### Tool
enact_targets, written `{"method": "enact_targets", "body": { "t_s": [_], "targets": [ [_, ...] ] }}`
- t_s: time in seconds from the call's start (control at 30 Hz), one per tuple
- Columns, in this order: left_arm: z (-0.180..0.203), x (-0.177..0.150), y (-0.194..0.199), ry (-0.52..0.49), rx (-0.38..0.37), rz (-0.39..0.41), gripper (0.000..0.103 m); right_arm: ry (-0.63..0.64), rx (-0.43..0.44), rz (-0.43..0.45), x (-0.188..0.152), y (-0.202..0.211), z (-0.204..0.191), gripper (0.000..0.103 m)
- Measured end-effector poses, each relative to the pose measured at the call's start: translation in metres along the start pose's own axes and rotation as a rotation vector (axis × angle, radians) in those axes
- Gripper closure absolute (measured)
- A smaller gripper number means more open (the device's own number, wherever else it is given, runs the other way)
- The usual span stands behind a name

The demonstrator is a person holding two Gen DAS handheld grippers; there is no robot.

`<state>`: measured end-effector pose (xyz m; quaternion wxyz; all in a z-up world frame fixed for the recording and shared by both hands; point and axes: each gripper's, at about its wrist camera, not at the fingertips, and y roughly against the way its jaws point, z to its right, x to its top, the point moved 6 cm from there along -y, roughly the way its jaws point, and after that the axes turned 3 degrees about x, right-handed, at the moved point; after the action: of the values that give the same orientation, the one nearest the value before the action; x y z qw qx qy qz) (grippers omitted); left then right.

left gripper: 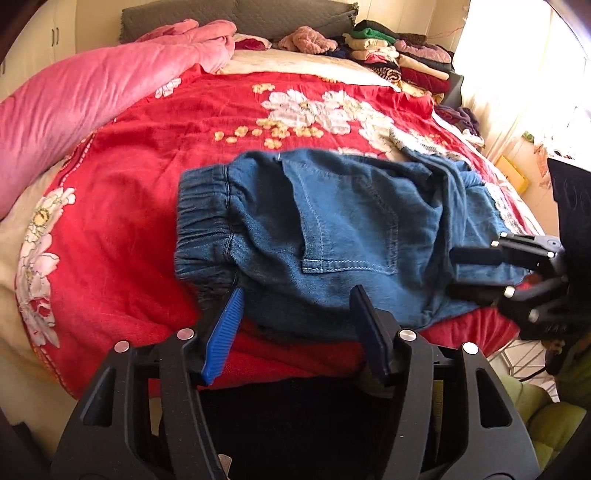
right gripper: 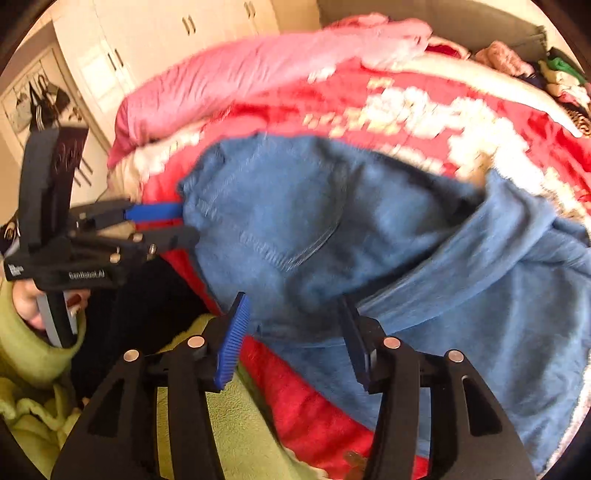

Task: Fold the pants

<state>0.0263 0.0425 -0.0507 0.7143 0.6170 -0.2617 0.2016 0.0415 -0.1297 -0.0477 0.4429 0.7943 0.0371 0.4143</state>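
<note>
- My left gripper point(left gripper: 297, 321) is nearest in the left wrist view, its fingers point(left gripper: 223, 334) spread wide with nothing between them; the tips sit just at the near edge of the denim pants point(left gripper: 332, 229), and I cannot tell whether they touch the cloth.
- In the right wrist view the left gripper point(right gripper: 184, 221) shows from the side at the left, its fingers apart and their tips at the waistband corner of the pants point(right gripper: 295, 229).
- My right gripper point(right gripper: 295, 332) has its fingers point(right gripper: 234, 341) wide too; the lower edge of the blue denim lies between and just beyond their tips. This view is blurred, so I cannot tell if there is contact.
- From the left wrist view the right gripper point(left gripper: 452, 271) reaches in from the right edge, fingers apart, tips over the right end of the pants.
- The pants lie across the near side of the bed on a red floral blanket point(left gripper: 147, 155), elastic waistband to the left, a back pocket facing up, legs bunched to the right.
- Beyond them, to the left, a pink quilt point(left gripper: 85, 92) is heaped along the bed.
- Farthest, by the grey headboard point(left gripper: 240, 14), a stack of folded clothes point(left gripper: 399, 59) sits at the right corner.
- A white wardrobe point(right gripper: 155, 37) stands behind the bed in the right wrist view.
</note>
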Motion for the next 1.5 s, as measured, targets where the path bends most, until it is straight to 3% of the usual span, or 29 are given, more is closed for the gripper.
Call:
{"method": "enact_targets", "body": {
  "t_s": [0.17,0.4,0.5,0.67,0.87,0.9,1.0,1.07,1.13,1.37,1.43,1.47,1.5],
  "targets": [
    [0.016,0.009,0.018,-0.026,-0.019,0.041,0.043,-0.092,-0.066,0.096,0.011,0.036,0.037,0.038],
    [0.064,0.018,0.011,-0.094,-0.119,0.015,0.040,-0.195,-0.144,0.162,0.012,0.065,0.085,0.034],
    [0.090,0.016,-0.001,-0.102,-0.210,-0.032,0.040,-0.207,-0.174,0.171,0.020,0.073,0.102,0.034],
    [0.124,0.016,-0.026,-0.159,-0.256,-0.085,0.040,-0.211,-0.223,0.174,0.047,0.072,0.125,0.033],
    [0.137,0.020,-0.060,-0.121,-0.283,-0.154,0.041,-0.224,-0.265,0.097,0.084,0.034,0.156,0.033],
    [0.138,0.023,-0.066,-0.102,-0.288,-0.159,0.043,-0.223,-0.276,0.076,0.091,0.024,0.162,0.033],
    [0.140,0.030,-0.077,-0.078,-0.278,-0.157,0.067,-0.216,-0.315,0.032,0.105,-0.001,0.176,0.033],
    [0.148,0.029,-0.081,-0.088,-0.302,-0.171,0.098,-0.225,-0.342,0.009,0.112,-0.015,0.185,0.033],
    [0.154,0.027,-0.080,-0.100,-0.325,-0.181,0.098,-0.243,-0.356,-0.029,0.117,-0.034,0.197,0.033],
    [0.164,0.016,-0.075,-0.180,-0.288,-0.163,0.099,-0.291,-0.437,-0.063,0.120,-0.068,0.233,0.034],
    [0.165,0.014,-0.075,-0.188,-0.285,-0.162,0.099,-0.313,-0.444,-0.039,0.119,-0.066,0.243,0.046],
    [0.166,0.013,-0.074,-0.190,-0.284,-0.162,0.099,-0.313,-0.458,-0.028,0.117,-0.062,0.247,0.064],
    [0.166,0.012,-0.074,-0.191,-0.282,-0.163,0.099,-0.317,-0.442,-0.009,0.116,-0.057,0.249,0.075]
  ]
}}
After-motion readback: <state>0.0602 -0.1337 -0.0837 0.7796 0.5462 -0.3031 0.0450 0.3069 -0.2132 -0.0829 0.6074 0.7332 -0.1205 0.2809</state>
